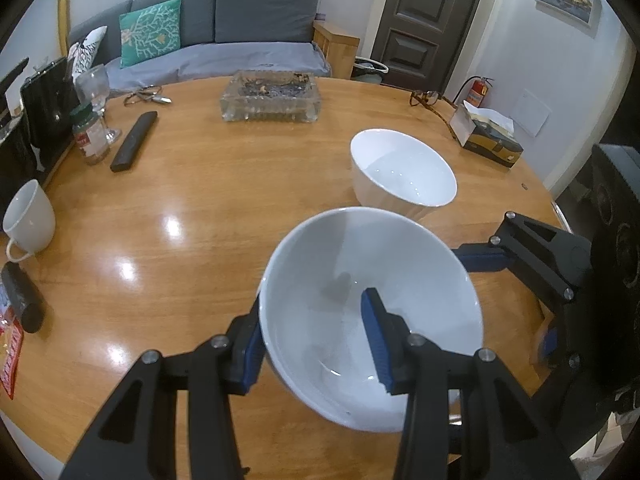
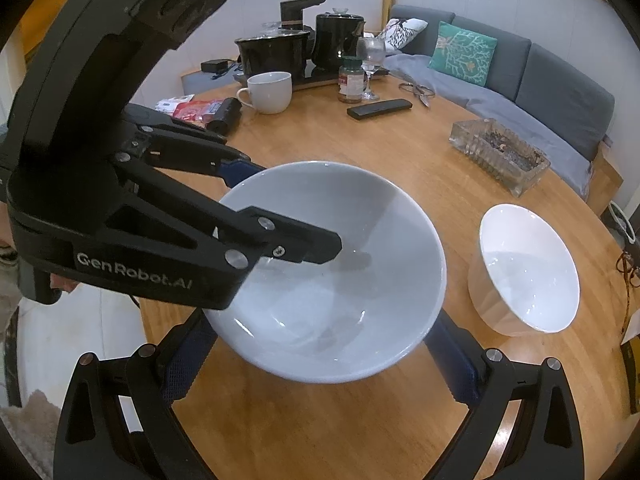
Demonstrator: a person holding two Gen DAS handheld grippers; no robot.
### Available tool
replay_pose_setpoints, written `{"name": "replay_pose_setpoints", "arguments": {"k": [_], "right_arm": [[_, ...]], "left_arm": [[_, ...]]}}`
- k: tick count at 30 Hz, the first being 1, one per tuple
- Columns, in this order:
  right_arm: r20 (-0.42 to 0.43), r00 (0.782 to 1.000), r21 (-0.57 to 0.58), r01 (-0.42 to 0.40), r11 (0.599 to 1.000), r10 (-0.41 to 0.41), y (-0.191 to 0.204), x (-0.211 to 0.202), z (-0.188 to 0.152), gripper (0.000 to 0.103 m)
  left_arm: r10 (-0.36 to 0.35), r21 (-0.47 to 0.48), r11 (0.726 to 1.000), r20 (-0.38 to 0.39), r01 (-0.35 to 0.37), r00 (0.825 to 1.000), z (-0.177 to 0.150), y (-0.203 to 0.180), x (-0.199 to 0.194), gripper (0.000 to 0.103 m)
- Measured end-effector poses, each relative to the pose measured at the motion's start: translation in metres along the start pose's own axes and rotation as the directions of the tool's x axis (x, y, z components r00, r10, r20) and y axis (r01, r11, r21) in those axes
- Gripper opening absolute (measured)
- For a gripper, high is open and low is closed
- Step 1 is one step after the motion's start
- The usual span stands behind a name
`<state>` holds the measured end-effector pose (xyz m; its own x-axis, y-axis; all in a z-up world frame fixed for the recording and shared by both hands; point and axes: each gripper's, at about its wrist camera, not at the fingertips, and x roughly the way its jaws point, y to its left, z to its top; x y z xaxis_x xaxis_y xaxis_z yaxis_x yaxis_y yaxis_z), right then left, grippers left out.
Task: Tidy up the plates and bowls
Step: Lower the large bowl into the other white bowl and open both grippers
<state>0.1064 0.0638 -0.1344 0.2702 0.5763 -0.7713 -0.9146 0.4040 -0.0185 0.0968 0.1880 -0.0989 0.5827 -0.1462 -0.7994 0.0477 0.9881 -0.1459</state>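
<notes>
Bowl (image 1: pixel 372 312) pinched at its rim by left gripper (image 1: pixel 316 340), lifted over the tabletop (image 1: pixel 168 184) — right gripper (image 2: pixel 320 364) spread wide beneath it, unclenched. Next, probably — nesting into second bowl (image 1: pixel 404 172).

1. Both bowls, the near one (image 1: pixel 372 320) and the far one (image 1: pixel 404 172), are plain white.
2. The table (image 1: pixel 200 220) is honey-brown wood grain.
3. The cushion (image 1: pixel 151 32) is teal with a pale branching coral pattern.
4. The sofa (image 1: pixel 256 4) is dark grey.
5. The gripper pads (image 1: pixel 376 340) are blue.
</notes>
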Motion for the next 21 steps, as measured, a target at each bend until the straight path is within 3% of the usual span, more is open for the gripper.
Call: {"name": "replay_pose_setpoints", "arguments": {"k": [8,13,21], "right_arm": [[-0.001,1.0,-0.002,0.0,1.0,0.0,0.0013,-0.0017,-0.0013,0.096],[0.0,1.0,-0.005,0.004,1.0,-0.004,0.002,-0.0022,-0.0027,0.095],[0.005,1.0,-0.016,0.01,1.0,-0.01,0.003,-0.0062,-0.004,0.095]], "left_arm": [[0.012,0.012,1.0,0.003,-0.012,1.0,-0.0002,-0.002,-0.0051,0.041],[0.059,0.03,0.998,0.002,-0.059,0.998,0.0002,-0.002,-0.0069,0.041],[0.045,0.018,0.999,-0.006,-0.045,0.999,-0.0006,0.0025,-0.0046,0.041]]}}
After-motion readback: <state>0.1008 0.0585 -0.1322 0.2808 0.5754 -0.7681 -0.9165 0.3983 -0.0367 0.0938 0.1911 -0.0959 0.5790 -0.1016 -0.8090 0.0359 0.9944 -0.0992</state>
